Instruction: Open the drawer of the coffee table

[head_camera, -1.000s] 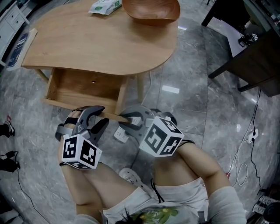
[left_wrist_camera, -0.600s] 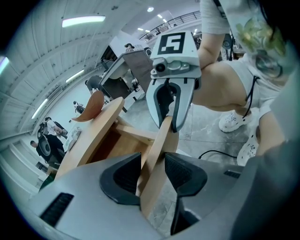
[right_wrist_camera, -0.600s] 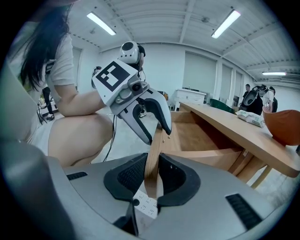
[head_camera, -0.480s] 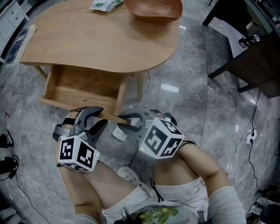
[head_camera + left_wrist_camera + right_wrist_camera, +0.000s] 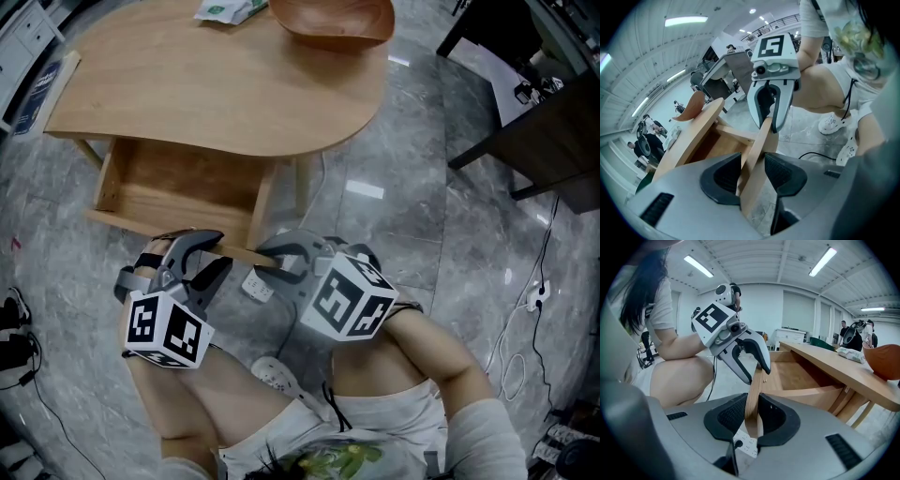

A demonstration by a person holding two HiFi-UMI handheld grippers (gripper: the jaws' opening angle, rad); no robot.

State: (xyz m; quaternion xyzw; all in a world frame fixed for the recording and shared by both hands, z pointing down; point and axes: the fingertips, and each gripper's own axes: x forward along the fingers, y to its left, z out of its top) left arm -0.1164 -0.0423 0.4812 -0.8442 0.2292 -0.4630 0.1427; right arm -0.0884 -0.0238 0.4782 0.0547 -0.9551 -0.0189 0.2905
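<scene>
The light wooden coffee table [image 5: 216, 84] has its drawer [image 5: 178, 183] pulled out toward me, with bare wood inside. The drawer's front panel [image 5: 141, 225] runs along the near edge. My left gripper [image 5: 208, 253] straddles that panel near its right end, jaws fairly wide, and the panel sits slantwise between the pads [image 5: 752, 159]. My right gripper [image 5: 269, 260] is shut on the panel's right end, and both pads press the thin board [image 5: 753, 406]. Each gripper shows in the other's view: the right gripper [image 5: 769, 124] and the left gripper [image 5: 759, 375].
A wooden bowl [image 5: 328, 19] and a green-and-white packet [image 5: 225, 9] lie on the far tabletop. A white power strip [image 5: 258, 286] and cables lie on the grey floor below the grippers. Dark furniture [image 5: 525, 122] stands at the right. My knees and a white shoe [image 5: 277, 375] are close underneath.
</scene>
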